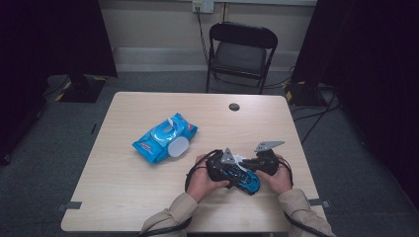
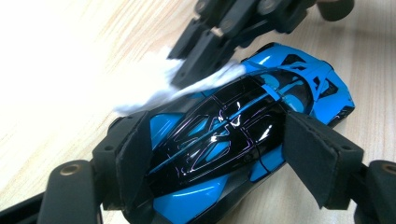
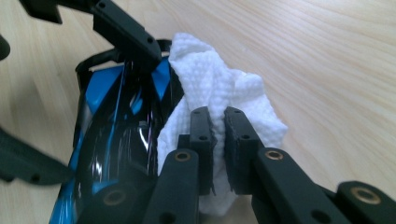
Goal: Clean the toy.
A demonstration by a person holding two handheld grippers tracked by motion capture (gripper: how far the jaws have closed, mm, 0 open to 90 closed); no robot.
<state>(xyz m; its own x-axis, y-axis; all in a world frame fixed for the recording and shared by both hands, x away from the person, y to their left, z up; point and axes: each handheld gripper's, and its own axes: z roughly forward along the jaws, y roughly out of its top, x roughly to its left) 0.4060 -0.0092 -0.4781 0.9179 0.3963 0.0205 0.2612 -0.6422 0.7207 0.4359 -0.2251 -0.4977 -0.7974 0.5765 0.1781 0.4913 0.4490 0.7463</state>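
Right gripper (image 3: 217, 122) pinched shut on white wet wipe (image 3: 219, 88), wipe pressed against blue-and-black toy car (image 2: 224, 140), left gripper (image 2: 215, 149) clamping car's flanks, car near table's (image 1: 123, 197) front edge, blue wipes pack (image 1: 165, 138) well apart.

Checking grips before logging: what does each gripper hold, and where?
Left gripper clamps the toy car across its sides; right gripper pinches the white wipe at a fold.
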